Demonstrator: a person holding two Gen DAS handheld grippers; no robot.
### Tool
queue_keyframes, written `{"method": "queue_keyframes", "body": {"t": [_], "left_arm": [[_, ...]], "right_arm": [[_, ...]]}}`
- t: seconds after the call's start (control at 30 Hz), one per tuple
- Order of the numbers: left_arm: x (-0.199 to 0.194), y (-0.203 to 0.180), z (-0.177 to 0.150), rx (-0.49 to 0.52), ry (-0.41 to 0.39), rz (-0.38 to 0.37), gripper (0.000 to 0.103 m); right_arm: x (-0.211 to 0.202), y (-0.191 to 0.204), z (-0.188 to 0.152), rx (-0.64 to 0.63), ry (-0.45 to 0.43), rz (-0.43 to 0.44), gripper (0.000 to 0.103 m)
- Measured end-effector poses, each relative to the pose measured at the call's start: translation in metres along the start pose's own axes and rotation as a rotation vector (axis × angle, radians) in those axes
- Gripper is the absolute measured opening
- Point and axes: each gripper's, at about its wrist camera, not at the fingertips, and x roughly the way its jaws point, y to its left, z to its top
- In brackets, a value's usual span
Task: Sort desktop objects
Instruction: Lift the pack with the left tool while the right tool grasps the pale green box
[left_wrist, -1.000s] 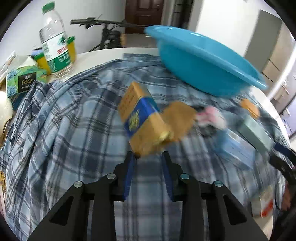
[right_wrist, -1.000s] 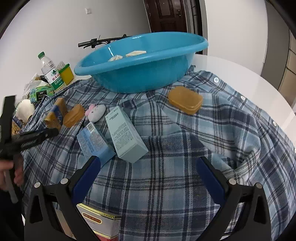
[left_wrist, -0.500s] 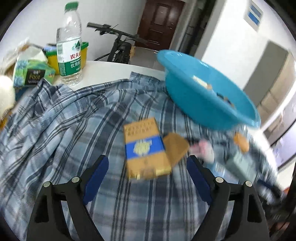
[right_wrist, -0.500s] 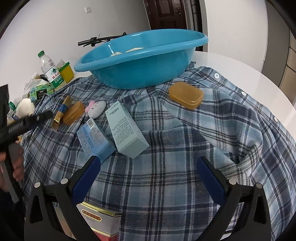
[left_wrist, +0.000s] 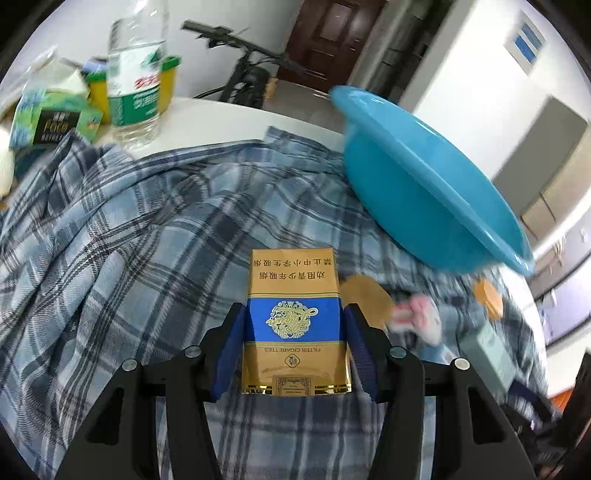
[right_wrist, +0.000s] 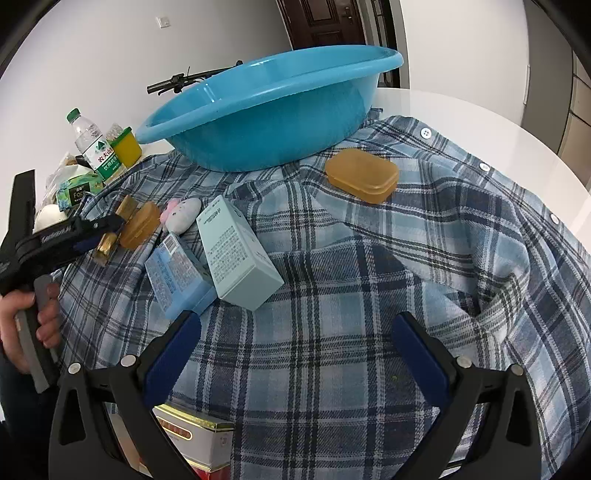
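Note:
A gold and blue cigarette pack (left_wrist: 294, 321) lies flat on the plaid shirt (left_wrist: 122, 258). My left gripper (left_wrist: 294, 343) has its blue pads along both long sides of the pack, touching or nearly so. In the right wrist view the left gripper (right_wrist: 101, 230) reaches the pack (right_wrist: 123, 210) at the far left. My right gripper (right_wrist: 295, 354) is wide open and empty over bare plaid cloth. The blue basin (right_wrist: 266, 114) stands at the back.
An amber soap box (right_wrist: 362, 175), a pale green box (right_wrist: 236, 247), a light blue box (right_wrist: 177, 273), a pink toy (right_wrist: 183, 216) and a small amber box (right_wrist: 142, 229) lie on the shirt. A water bottle (left_wrist: 136, 74), tissue pack (left_wrist: 48, 118) and yellow jar (right_wrist: 126, 147) stand far left. A red and white box (right_wrist: 188, 435) sits under my right gripper.
The left gripper let the pack drop flat, opened wide and pulled back, then came forward and closed its pads around the pack's sides. The right gripper has hardly moved.

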Motion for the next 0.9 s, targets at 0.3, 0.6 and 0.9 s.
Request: {"method": "queue_keyframes", "body": {"t": [0.3,0.6,0.9], "left_arm": [[-0.034,-0.039,-0.05,0.204,0.024,-0.026,0.057],[-0.011,-0.038,-0.064,0.173,0.054,-0.003,0.077],[-0.006,-0.043,-0.062,0.192,0.015,0.068,0.057]], "right_arm": [[0.001,0.0,-0.002,-0.007,0.001,-0.005,0.103],[-0.003,0.002,-0.006,-0.018,-0.003,-0.009,0.103],[-0.003,0.001,-0.006,-0.014,-0.003,-0.013,0.103]]}}
